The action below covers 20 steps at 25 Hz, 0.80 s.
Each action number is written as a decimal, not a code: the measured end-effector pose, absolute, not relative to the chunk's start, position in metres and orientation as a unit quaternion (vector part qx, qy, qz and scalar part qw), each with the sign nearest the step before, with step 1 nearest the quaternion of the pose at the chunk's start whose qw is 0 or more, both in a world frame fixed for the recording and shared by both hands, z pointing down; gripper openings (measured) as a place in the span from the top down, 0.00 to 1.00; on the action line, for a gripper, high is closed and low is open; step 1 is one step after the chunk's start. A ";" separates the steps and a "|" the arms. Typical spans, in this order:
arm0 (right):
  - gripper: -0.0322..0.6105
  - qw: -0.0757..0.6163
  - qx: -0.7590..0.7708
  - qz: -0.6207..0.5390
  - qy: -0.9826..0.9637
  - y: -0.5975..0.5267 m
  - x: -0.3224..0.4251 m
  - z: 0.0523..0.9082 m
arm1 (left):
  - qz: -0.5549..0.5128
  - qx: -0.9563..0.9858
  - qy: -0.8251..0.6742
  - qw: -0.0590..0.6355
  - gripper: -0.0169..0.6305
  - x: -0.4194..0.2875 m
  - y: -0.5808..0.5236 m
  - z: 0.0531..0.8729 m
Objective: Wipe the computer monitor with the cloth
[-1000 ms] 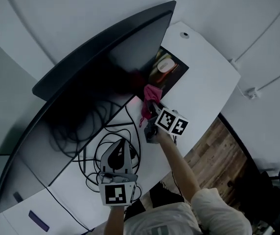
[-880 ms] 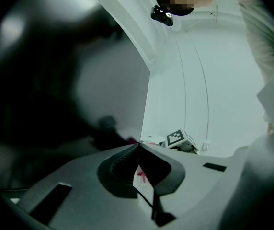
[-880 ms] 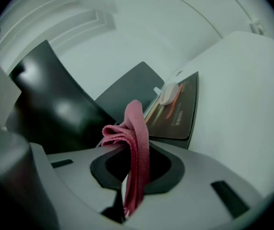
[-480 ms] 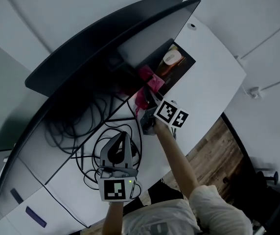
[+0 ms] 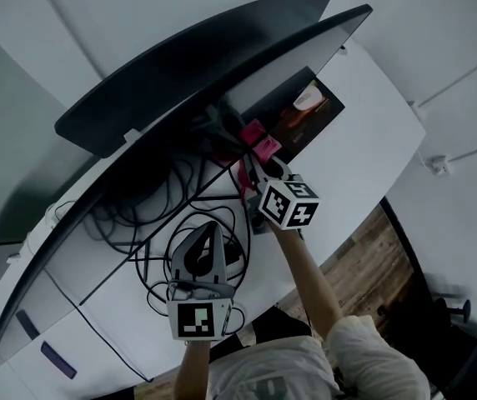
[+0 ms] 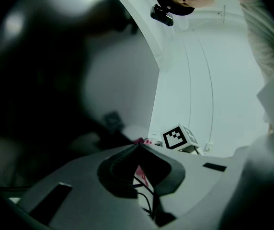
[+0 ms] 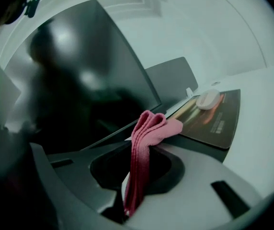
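Seen from my head, a wide curved monitor (image 5: 72, 240) sweeps from the lower left of the frame to the upper right, standing on a white desk (image 5: 364, 140).

My right gripper (image 5: 259, 163) sits just right of centre, its jaws clamped on a folded pink cloth (image 5: 259, 138). In the right gripper view the cloth (image 7: 144, 143) stands up past the jaw tips in a thick fold and droops to the right. The dark screen (image 7: 79, 80) fills the left of that view, close ahead. I cannot tell whether the cloth is touching the glass yet.

My left gripper (image 5: 212, 232) hangs at lower centre over a tangle of black cables (image 5: 159, 257). Its jaws are together, with nothing between them. A dark mouse pad (image 5: 305, 115) with a pale mouse (image 5: 309, 101) lies to the upper right of the cloth.

To wipe well, I judge that only the soft fold should meet the screen, never the hard jaw tips. I should tilt the gripper so the fold lies flat, press lightly, and follow the curve in long overlapping passes. The grip should be firm enough that the cloth cannot slip out, and my path should stay clear of the cables.
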State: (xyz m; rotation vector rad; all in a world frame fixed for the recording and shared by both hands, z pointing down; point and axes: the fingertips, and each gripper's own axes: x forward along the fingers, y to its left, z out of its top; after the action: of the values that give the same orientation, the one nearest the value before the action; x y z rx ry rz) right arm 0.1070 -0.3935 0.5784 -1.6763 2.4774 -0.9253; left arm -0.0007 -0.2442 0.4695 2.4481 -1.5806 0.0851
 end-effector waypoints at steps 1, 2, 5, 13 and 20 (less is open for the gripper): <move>0.87 -0.009 -0.532 -0.281 0.799 -0.390 0.101 0.578 | 0.026 0.834 -0.540 0.111 0.95 -0.003 -0.243 0.469; 0.87 -0.024 -0.528 -0.267 0.806 -0.386 0.096 0.579 | 0.029 0.833 -0.541 0.109 0.95 -0.005 -0.241 0.470; 0.87 -0.062 -0.514 -0.232 0.824 -0.374 0.081 0.580 | 0.027 0.829 -0.546 0.115 0.95 -0.012 -0.234 0.471; 0.87 -0.151 -0.447 -0.131 0.872 -0.335 0.030 0.578 | 0.008 0.812 -0.571 0.123 0.95 -0.033 -0.215 0.469; 0.86 -0.188 -0.392 -0.070 0.898 -0.296 -0.023 0.575 | 0.000 0.794 -0.595 0.125 0.95 -0.060 -0.194 0.471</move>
State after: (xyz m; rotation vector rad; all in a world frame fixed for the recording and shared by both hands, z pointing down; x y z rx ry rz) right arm -0.0233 -0.2963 0.5754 -1.4052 3.2180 -0.2496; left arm -0.0602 -0.1944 0.4706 2.3142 -1.7335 0.0008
